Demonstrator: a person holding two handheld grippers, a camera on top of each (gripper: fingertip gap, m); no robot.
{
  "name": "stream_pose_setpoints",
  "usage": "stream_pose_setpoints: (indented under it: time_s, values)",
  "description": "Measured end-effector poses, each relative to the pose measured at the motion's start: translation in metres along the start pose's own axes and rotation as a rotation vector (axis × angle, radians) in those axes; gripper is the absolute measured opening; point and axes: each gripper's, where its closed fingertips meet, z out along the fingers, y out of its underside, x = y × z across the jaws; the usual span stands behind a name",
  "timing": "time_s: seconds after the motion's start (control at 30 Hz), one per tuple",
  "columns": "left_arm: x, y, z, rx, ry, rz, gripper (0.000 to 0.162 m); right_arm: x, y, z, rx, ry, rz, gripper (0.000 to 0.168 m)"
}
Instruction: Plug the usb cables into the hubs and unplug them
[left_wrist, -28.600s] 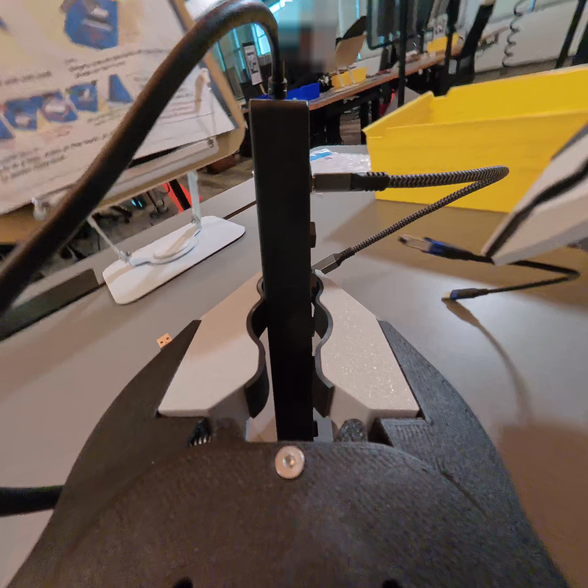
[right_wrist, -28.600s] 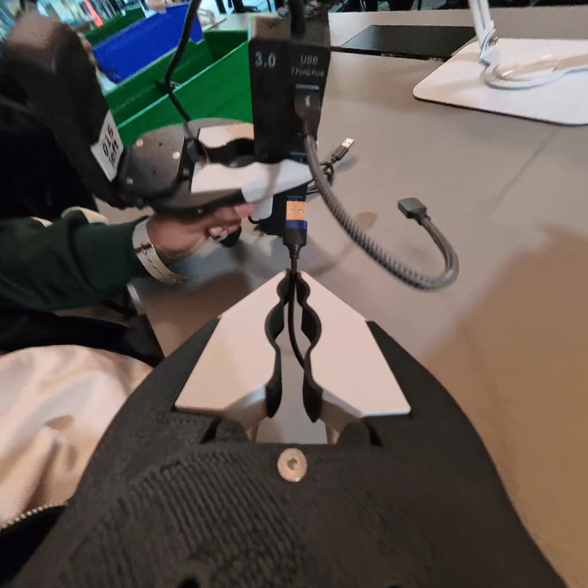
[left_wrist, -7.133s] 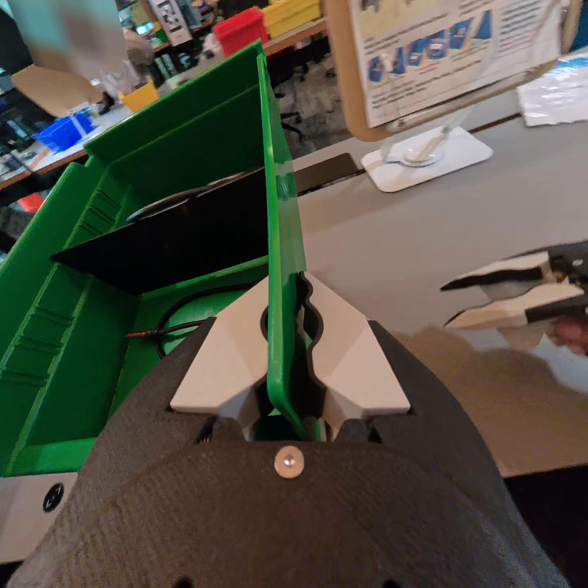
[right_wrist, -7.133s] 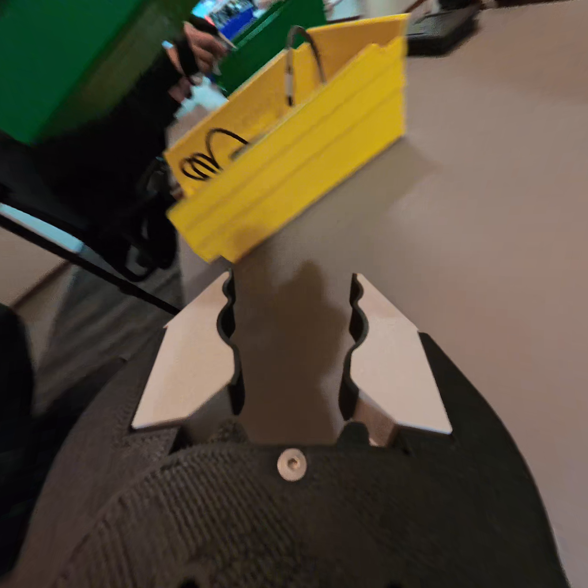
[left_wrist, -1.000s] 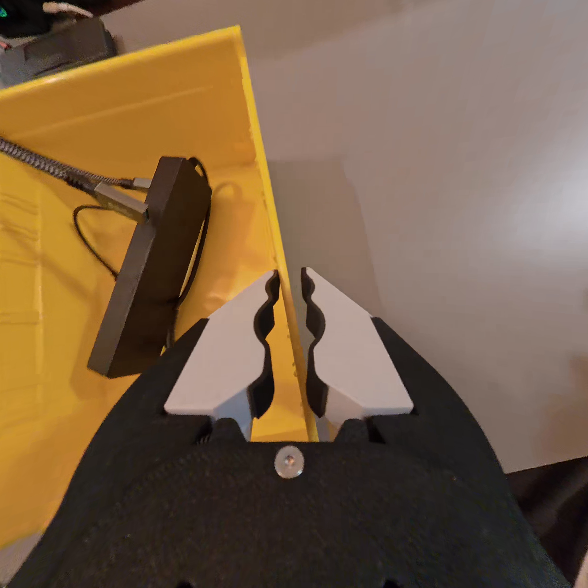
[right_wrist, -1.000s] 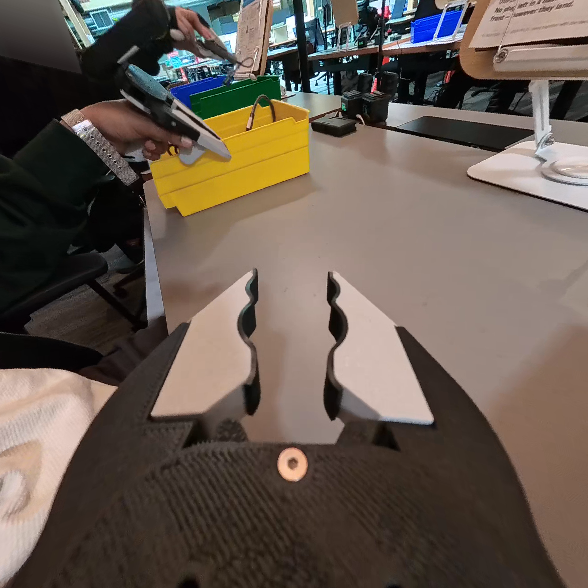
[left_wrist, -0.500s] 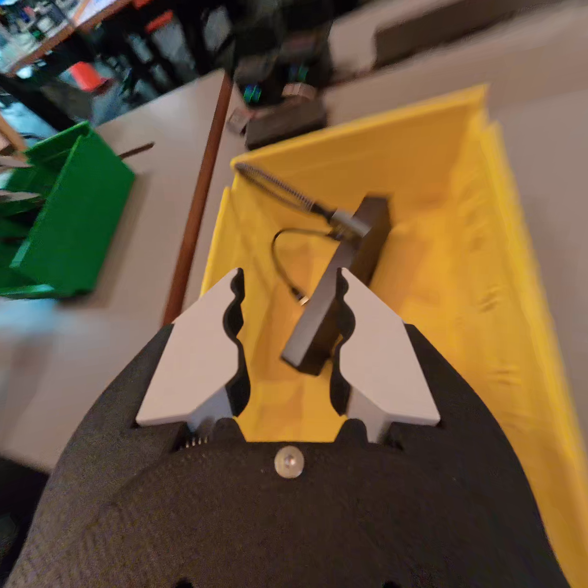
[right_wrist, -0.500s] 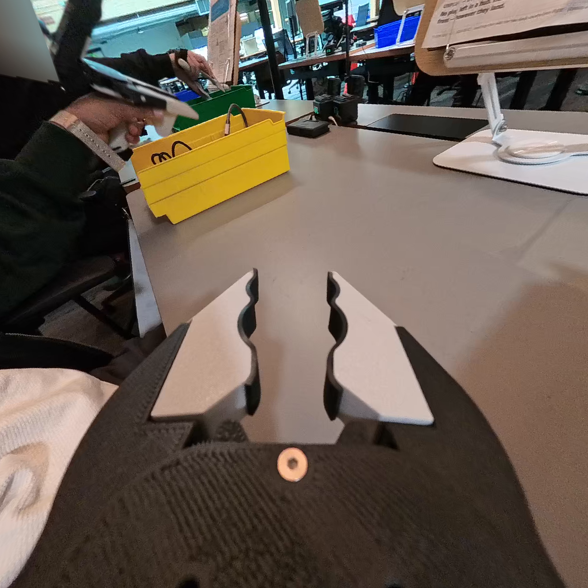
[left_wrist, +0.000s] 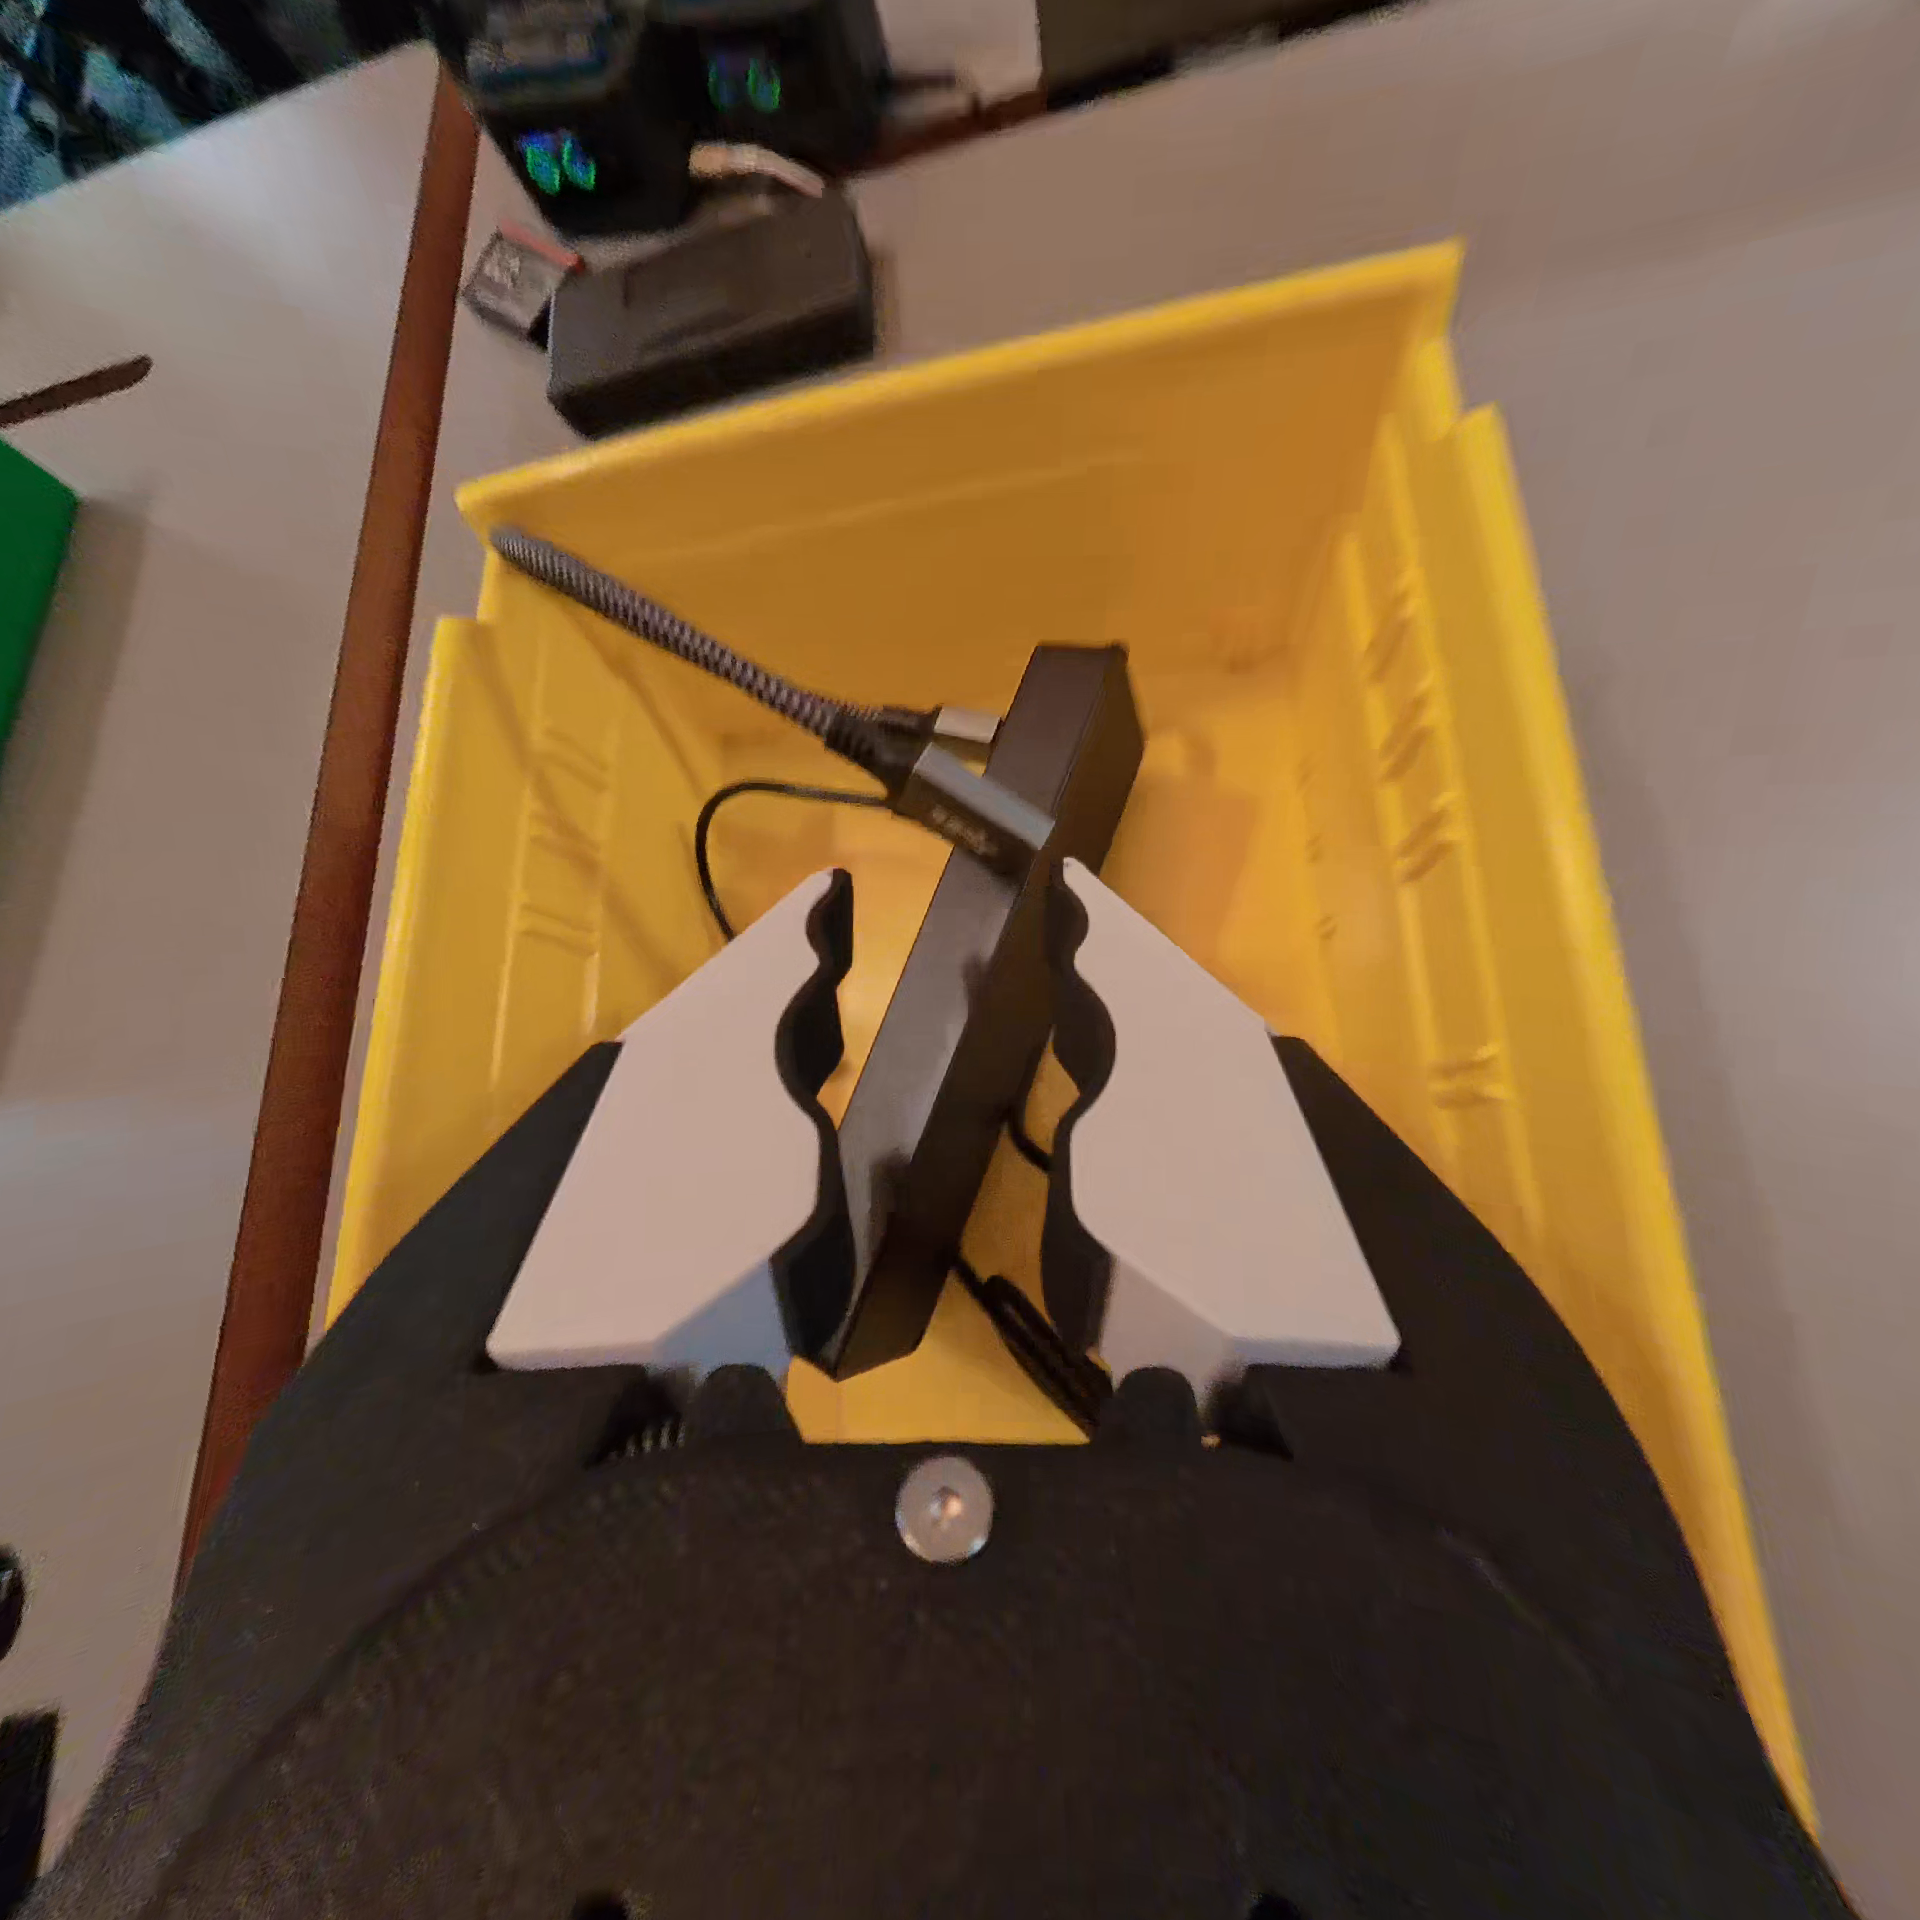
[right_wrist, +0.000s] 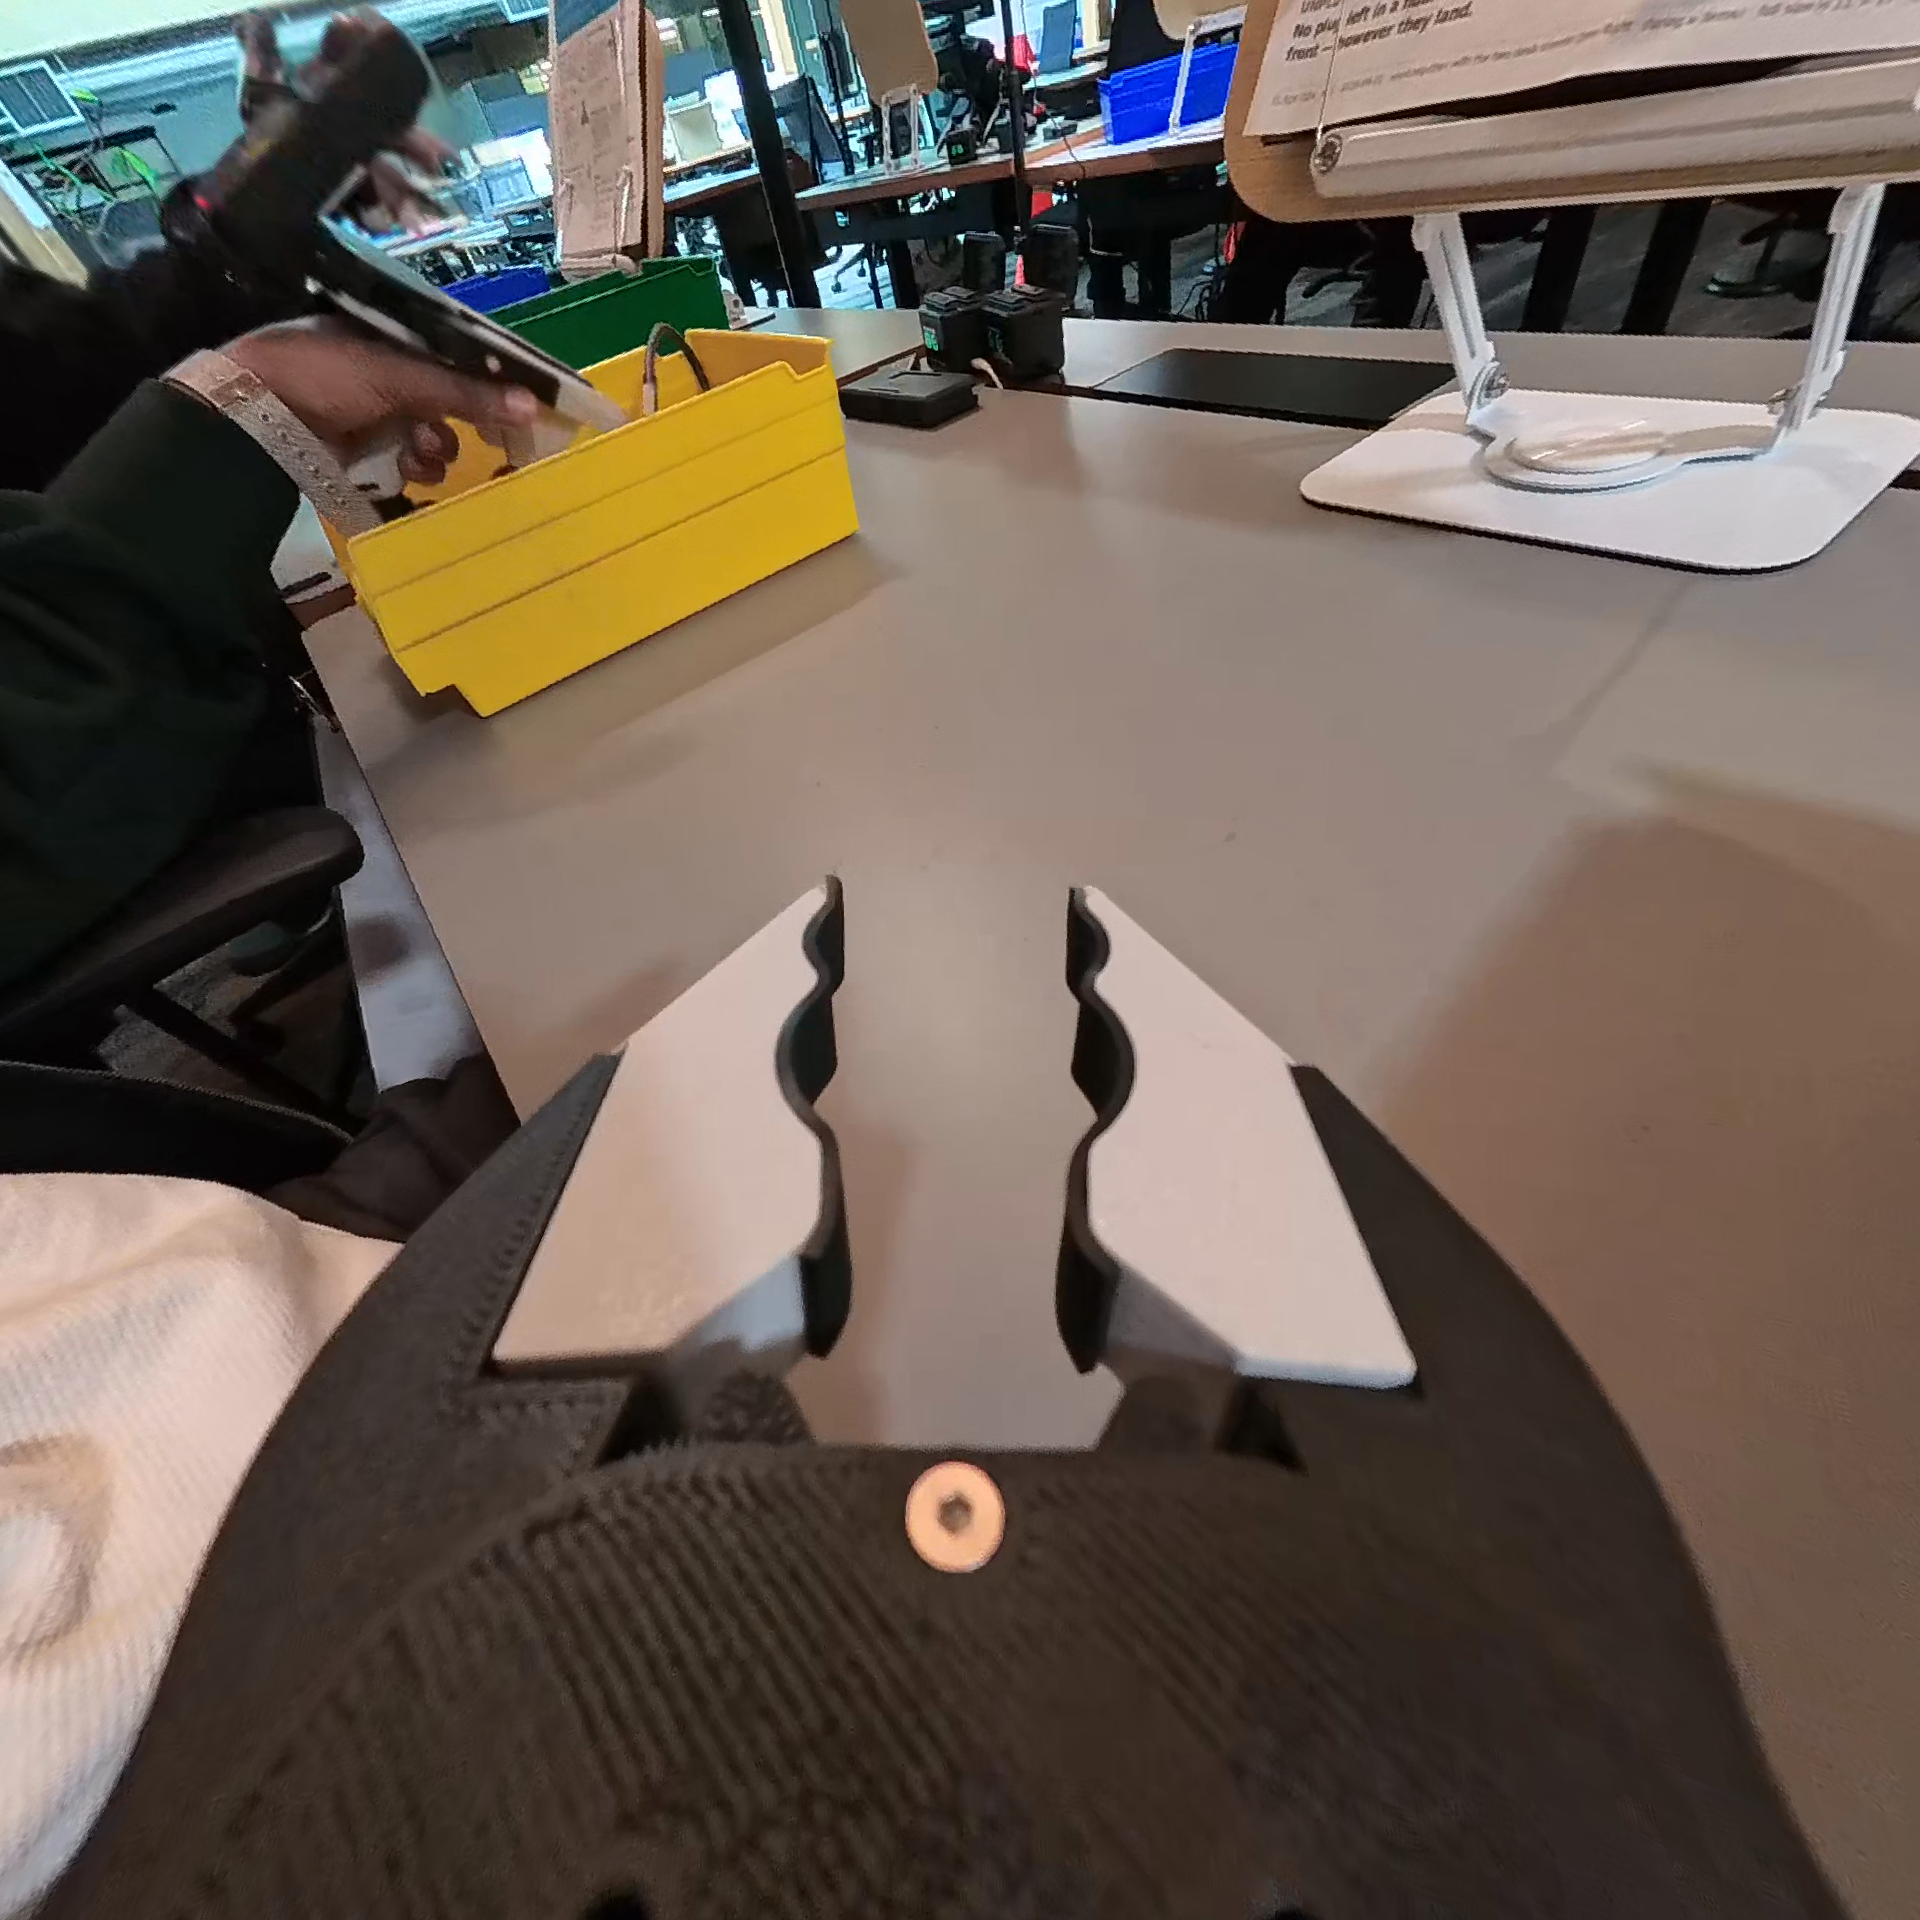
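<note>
A black USB hub (left_wrist: 977, 997) lies tilted inside a yellow bin (left_wrist: 1403, 831). A braided grey cable (left_wrist: 675, 644) is plugged into its side by a metal plug (left_wrist: 966, 810) and rises over the bin's far corner. A thin black cable (left_wrist: 717, 831) curls beneath the hub. My left gripper (left_wrist: 951, 883) is open, low in the bin, with one finger on each side of the hub. In the right wrist view it (right_wrist: 582, 410) dips into the same bin (right_wrist: 623, 551). My right gripper (right_wrist: 951, 894) is open and empty above the grey table.
Black battery chargers (left_wrist: 707, 301) sit just behind the bin, and also show in the right wrist view (right_wrist: 987, 332). A green bin (right_wrist: 623, 301) stands behind the yellow one. A white document stand (right_wrist: 1621, 468) is at the far right. A dark-sleeved arm (right_wrist: 125, 582) holds the left gripper.
My left gripper has swung from the bin's wall to over the bin, opened, and come down around the hub, with its jaws now narrower than half a second ago. The right gripper has stayed open.
</note>
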Motion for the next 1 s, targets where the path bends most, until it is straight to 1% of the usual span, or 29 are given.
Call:
stream_pose_setpoints:
  time_s: [0.07, 0.13, 0.2, 0.23, 0.3, 0.33, 0.37, 0.47, 0.5, 0.6, 0.63, 0.7, 0.8, 0.9, 1.0]
  values:
    - [0.000, -0.003, -0.003, 0.014, -0.012, 0.034, 0.038, 0.001, 0.001, 0.000, -0.002, -0.001, 0.002, 0.042]
    - [-0.004, 0.015, 0.004, -0.084, -0.055, 0.109, 0.041, 0.000, 0.001, 0.001, -0.005, -0.008, 0.008, 0.042]
    - [-0.001, 0.039, 0.018, -0.190, -0.042, 0.132, 0.048, -0.001, 0.002, 0.002, -0.008, -0.017, 0.014, 0.042]
    - [-0.001, 0.047, 0.025, -0.215, -0.043, 0.123, 0.048, -0.001, 0.002, 0.002, -0.006, -0.020, 0.015, 0.042]
    - [-0.001, 0.055, 0.035, -0.240, -0.053, 0.123, 0.057, -0.002, 0.001, 0.002, -0.005, -0.020, 0.012, 0.042]
    - [-0.001, 0.056, 0.037, -0.240, -0.063, 0.129, 0.061, -0.002, 0.002, 0.003, -0.008, -0.020, 0.010, 0.042]
    - [-0.002, 0.056, 0.038, -0.238, -0.072, 0.140, 0.061, -0.002, 0.003, 0.003, -0.012, -0.021, 0.012, 0.042]
    - [0.002, 0.054, 0.039, -0.232, -0.081, 0.211, 0.049, -0.002, 0.004, 0.004, -0.020, -0.026, 0.020, 0.043]
    - [0.005, 0.054, 0.039, -0.235, -0.070, 0.238, 0.040, -0.001, 0.005, 0.005, -0.022, -0.026, 0.021, 0.043]
    - [0.011, 0.049, 0.037, -0.218, -0.035, 0.218, 0.024, -0.001, 0.005, 0.004, -0.022, -0.030, 0.029, 0.043]
    - [0.011, 0.045, 0.036, -0.208, -0.032, 0.219, 0.023, -0.001, 0.005, 0.004, -0.020, -0.032, 0.031, 0.043]
    - [0.005, 0.034, 0.029, -0.167, -0.079, 0.227, 0.023, -0.001, 0.004, 0.004, -0.018, -0.033, 0.034, 0.043]
    - [-0.011, 0.004, 0.006, -0.060, -0.180, 0.222, 0.023, -0.001, 0.004, 0.004, -0.017, -0.035, 0.037, 0.043]
    - [-0.022, -0.039, -0.035, 0.125, -0.263, 0.182, 0.023, -0.001, 0.005, 0.005, -0.020, -0.038, 0.039, 0.043]
    - [-0.028, -0.083, -0.090, 0.347, -0.346, 0.154, 0.023, -0.001, 0.005, 0.005, -0.020, -0.041, 0.043, 0.043]
